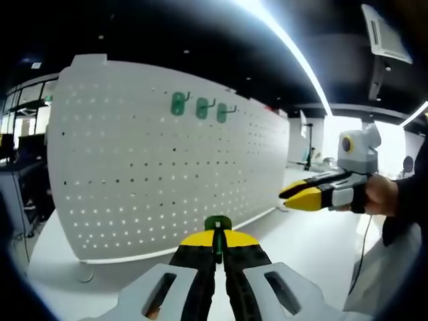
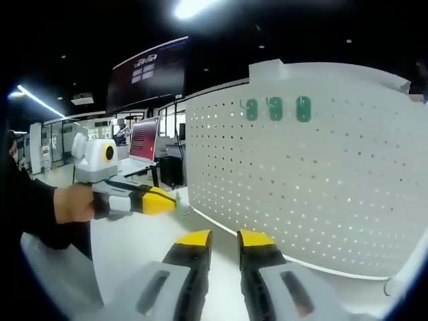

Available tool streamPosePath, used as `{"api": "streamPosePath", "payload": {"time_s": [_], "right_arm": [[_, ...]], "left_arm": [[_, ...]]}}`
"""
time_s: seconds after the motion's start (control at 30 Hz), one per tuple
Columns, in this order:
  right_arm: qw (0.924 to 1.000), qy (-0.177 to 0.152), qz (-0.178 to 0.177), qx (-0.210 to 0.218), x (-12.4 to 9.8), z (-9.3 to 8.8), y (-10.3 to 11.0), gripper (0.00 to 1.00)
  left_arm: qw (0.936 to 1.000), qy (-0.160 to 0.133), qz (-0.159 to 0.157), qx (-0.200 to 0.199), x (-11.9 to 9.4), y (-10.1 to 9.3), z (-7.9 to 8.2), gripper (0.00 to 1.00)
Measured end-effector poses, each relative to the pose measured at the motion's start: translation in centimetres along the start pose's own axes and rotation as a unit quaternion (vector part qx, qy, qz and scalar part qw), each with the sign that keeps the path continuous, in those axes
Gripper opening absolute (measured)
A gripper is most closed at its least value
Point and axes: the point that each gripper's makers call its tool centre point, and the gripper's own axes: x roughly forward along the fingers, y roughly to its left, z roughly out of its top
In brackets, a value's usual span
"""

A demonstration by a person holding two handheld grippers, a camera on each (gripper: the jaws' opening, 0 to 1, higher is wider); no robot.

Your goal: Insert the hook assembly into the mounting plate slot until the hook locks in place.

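Left claw (image 1: 217, 244) pinches green hook (image 1: 217, 224), mostly hidden.

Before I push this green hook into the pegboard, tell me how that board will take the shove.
The white pegboard stands upright on the table on small feet at its lower edge, so it may slide or rock back. It looks like a thin, perforated sheet, so it could flex. The green hook is clamped in the left gripper.
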Motion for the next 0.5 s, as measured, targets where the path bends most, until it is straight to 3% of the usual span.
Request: {"api": "streamPosePath", "payload": {"time_s": [0.5], "right_arm": [[0.9993,-0.027,-0.023,0.007,-1.8,0.7,-1.9,0.26]], "left_arm": [[0.9995,0.000,0.029,-0.014,-0.4,1.2,0.2,0.03]]}}
